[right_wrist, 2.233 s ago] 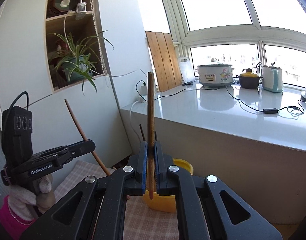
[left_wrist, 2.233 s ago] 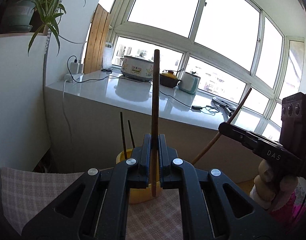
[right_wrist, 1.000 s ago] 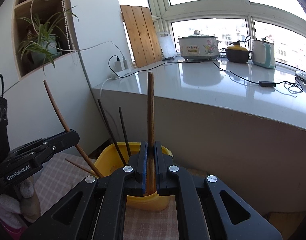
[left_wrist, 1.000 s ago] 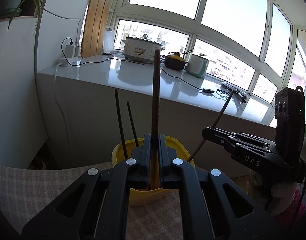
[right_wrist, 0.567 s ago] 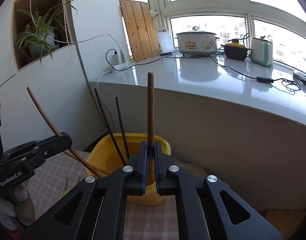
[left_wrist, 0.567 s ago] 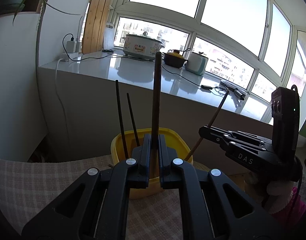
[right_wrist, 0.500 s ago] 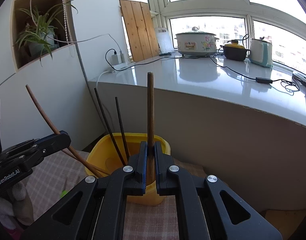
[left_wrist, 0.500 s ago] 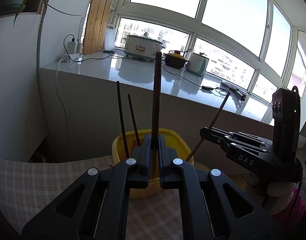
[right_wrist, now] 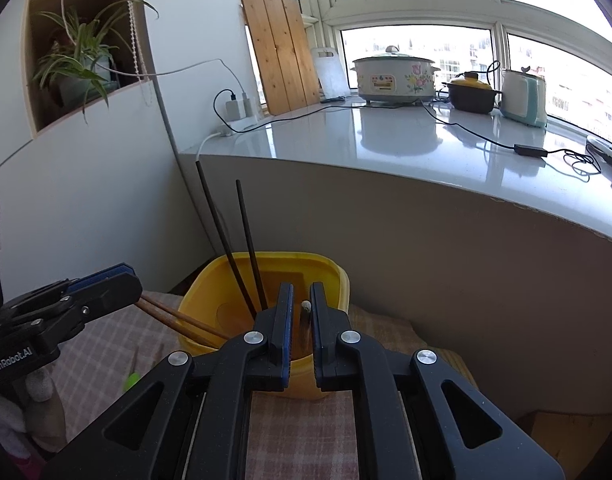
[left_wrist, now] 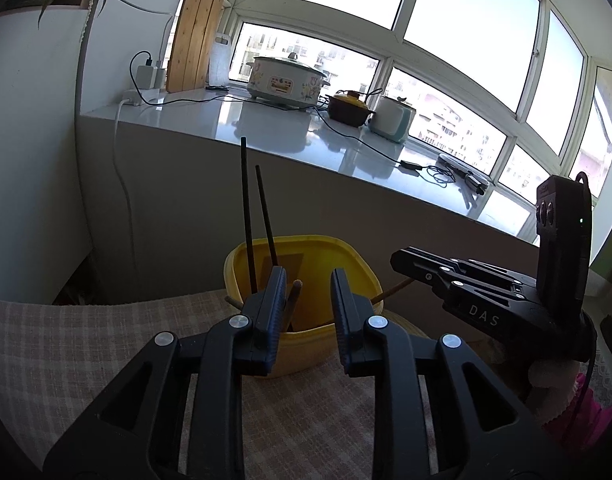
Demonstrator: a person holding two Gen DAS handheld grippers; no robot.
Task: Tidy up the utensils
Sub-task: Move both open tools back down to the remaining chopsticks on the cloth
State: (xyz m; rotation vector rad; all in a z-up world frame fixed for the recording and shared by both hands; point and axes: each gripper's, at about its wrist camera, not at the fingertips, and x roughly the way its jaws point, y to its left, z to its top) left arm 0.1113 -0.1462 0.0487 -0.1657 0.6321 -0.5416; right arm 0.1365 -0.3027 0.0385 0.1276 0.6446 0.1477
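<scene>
Left wrist view: the left hand-held gripper (left_wrist: 306,300) gapes wide, empty; a brown wooden chopstick (left_wrist: 292,300) leans between its fingers inside the yellow plastic tub (left_wrist: 306,352) just ahead.

Right wrist view: the right hand-held gripper (right_wrist: 302,316) is parted slightly around another wooden chopstick (right_wrist: 305,322), standing upright in the tub; whether it grips, I cannot tell.

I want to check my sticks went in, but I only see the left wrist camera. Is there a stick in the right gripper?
Observer: Yes. A brown chopstick sits between the jaws of the right gripper, which are slightly apart. It reaches down into the yellow tub.
Operator: How many brown sticks lean out on my side?
Observer: Two leaning chopsticks cross the tub's rim beside the left gripper.
Operator: Did anything fall on the cloth?
Observer: Something small and green lies on the checked cloth near the tub. I can't tell what it is.
</scene>
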